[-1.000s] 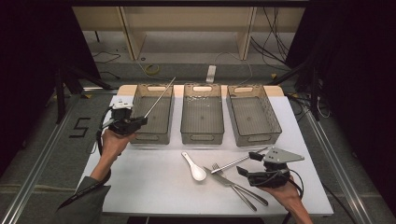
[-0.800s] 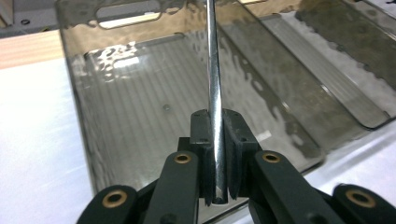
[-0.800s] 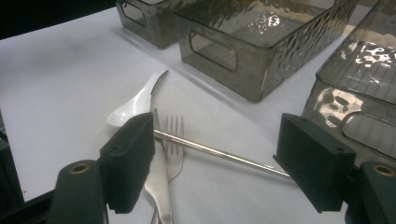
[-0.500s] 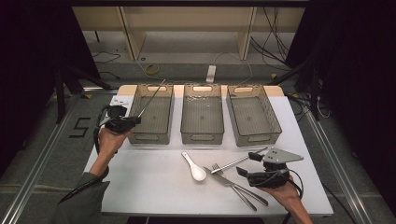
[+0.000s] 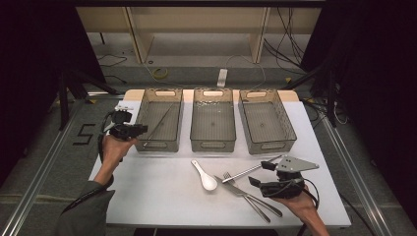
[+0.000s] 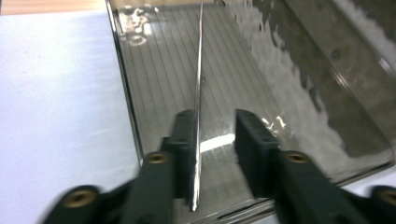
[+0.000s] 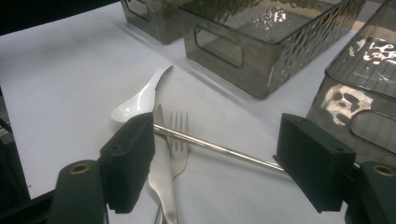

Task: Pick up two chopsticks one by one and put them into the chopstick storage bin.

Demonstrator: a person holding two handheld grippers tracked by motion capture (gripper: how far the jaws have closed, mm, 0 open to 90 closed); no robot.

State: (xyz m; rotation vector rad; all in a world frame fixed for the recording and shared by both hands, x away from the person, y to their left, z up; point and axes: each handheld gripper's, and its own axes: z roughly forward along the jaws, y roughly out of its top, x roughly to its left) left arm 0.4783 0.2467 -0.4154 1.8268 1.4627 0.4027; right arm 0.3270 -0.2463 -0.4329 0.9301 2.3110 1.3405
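My left gripper (image 5: 140, 129) sits at the near left corner of the left bin (image 5: 158, 145). Its jaws have just been opening, and a thin metal chopstick (image 6: 200, 70) runs between them into the bin, lying along the left pad while the right pad stands clear. In the high view the chopstick (image 5: 160, 123) slants across the bin floor. My right gripper (image 5: 259, 173) is open low over the table at the front right. Between its jaws (image 7: 215, 126) lie a second metal chopstick (image 7: 219, 148), a fork (image 7: 180, 126), a knife (image 7: 161, 172) and a white spoon (image 7: 140, 100).
Three smoky plastic bins stand in a row at the back of the white table (image 5: 147, 191); the middle bin (image 5: 212, 145) and the right bin (image 5: 273, 146) hold nothing. The cutlery pile with the spoon (image 5: 206, 179) lies in front of them.
The chopstick, earlier held up at a slant above the left bin, now lies lowered inside it. My left gripper's jaws have parted. The right gripper has stayed put.
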